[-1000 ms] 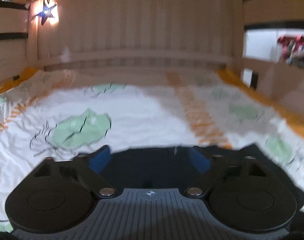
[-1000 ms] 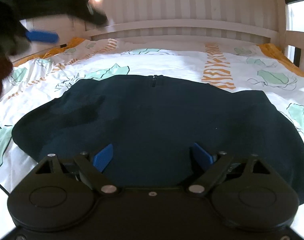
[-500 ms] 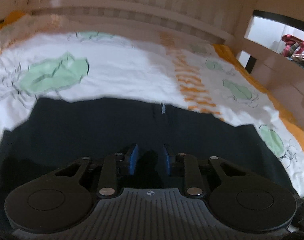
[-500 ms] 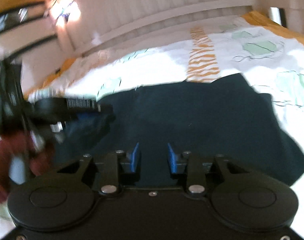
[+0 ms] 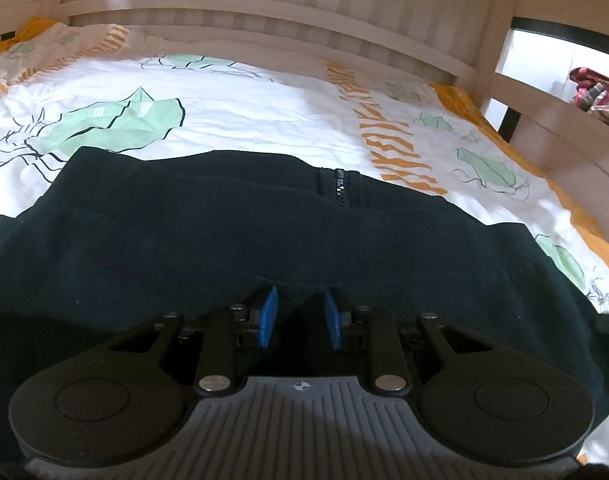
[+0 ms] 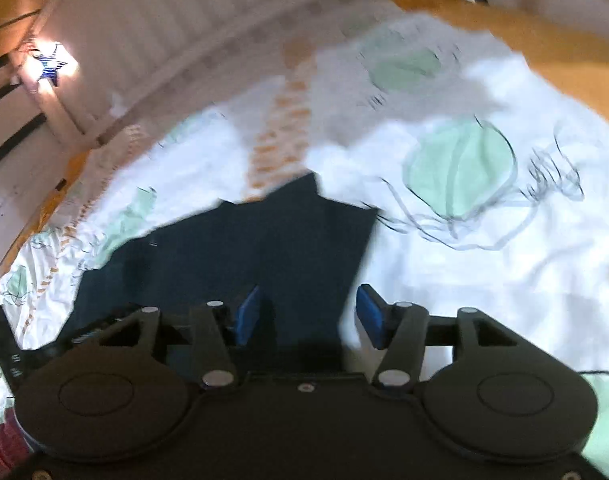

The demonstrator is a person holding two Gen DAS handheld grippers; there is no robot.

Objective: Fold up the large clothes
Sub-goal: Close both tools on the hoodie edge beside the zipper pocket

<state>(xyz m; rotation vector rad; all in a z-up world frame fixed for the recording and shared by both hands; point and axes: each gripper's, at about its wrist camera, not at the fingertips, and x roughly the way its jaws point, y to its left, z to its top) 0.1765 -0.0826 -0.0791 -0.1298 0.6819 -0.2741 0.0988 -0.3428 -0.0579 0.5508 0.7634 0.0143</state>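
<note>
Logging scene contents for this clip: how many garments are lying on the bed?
1. A dark zip-front garment lies spread over the near part of the patterned sheet, seen in both wrist views. Anything beneath it would be hidden.

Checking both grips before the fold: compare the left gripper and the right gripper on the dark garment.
The left gripper: jaws narrow, just closed, pinching a ridge of the dark zip-up garment. The right gripper: jaws wider, just been opening, pads off the fabric. The left sits over the garment's middle; the right straddles its side edge, one pad over the leaf-print bedsheet. Both tilt down at that garment.
</note>
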